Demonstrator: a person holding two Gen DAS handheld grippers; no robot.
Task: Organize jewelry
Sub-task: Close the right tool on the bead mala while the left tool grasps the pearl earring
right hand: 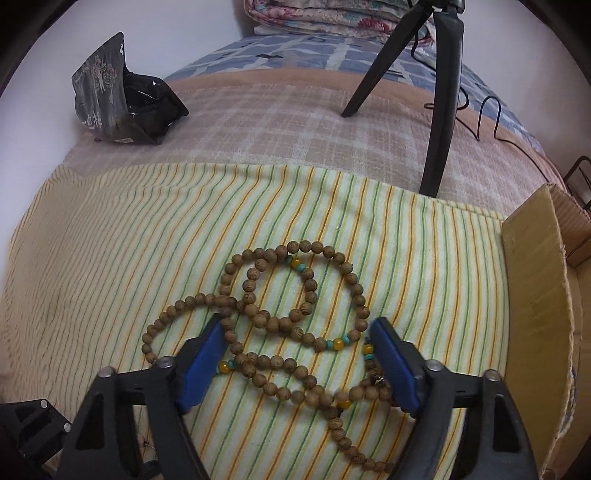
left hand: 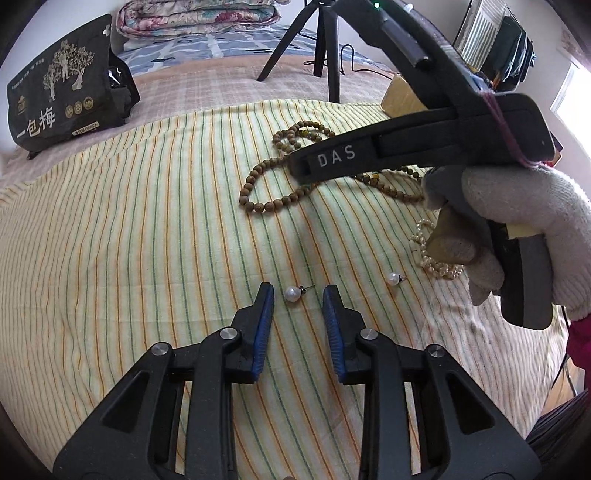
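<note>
In the left wrist view my left gripper (left hand: 298, 291) is open, its blue pads on either side of a pearl stud earring (left hand: 292, 294) on the striped cloth (left hand: 147, 240). A second pearl earring (left hand: 393, 278) lies to the right, near a pearl bracelet (left hand: 424, 254) partly hidden by the gloved right hand. A long wooden bead necklace (left hand: 269, 177) lies further back. In the right wrist view my right gripper (right hand: 299, 325) is open above the wooden bead necklace (right hand: 306, 291), its pads straddling the loops.
A cardboard box (right hand: 532, 302) stands at the right edge of the cloth. A black tripod (right hand: 443, 110) stands behind on the bed. A dark snack bag (left hand: 62, 92) lies at the back left. Folded quilts (left hand: 195, 16) lie at the far back.
</note>
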